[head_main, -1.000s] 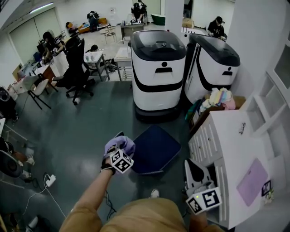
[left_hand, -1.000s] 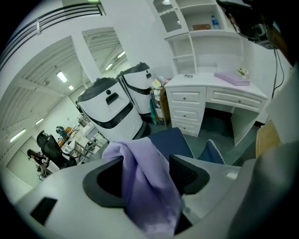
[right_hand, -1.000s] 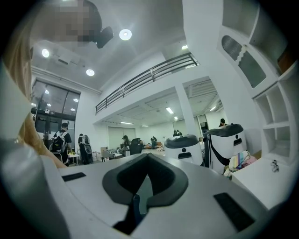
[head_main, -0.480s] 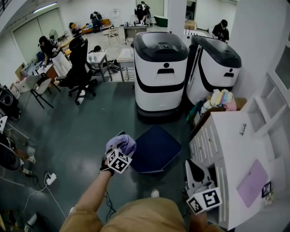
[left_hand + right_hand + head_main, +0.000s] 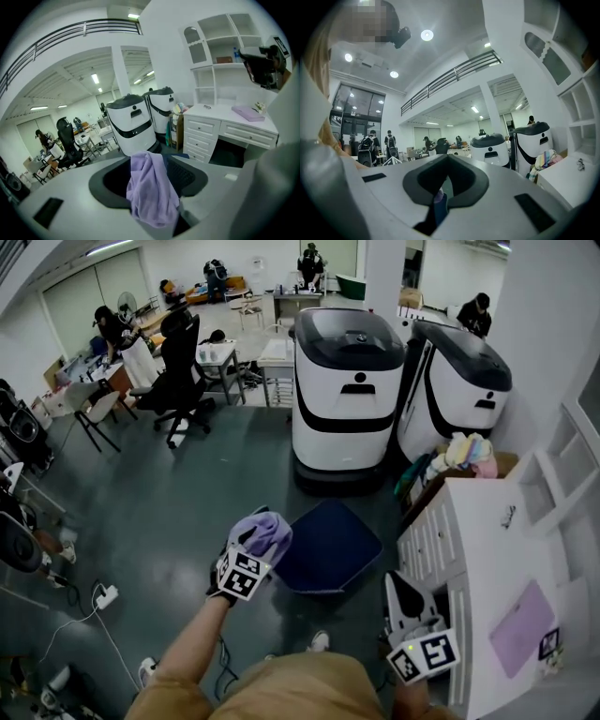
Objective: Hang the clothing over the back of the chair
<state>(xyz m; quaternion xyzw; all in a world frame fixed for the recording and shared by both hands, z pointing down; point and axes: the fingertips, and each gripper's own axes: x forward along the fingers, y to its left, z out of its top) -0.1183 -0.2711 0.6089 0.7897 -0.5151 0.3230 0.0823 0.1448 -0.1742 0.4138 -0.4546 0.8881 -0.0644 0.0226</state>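
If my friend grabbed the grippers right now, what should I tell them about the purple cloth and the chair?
Left gripper: jaws closing on the cloth between them, held above the edge of the blue chair.
Right gripper: shut, empty, beside the white desk.
Done: cloth is picked up.
Left: drape it over the chair's back, then let go.
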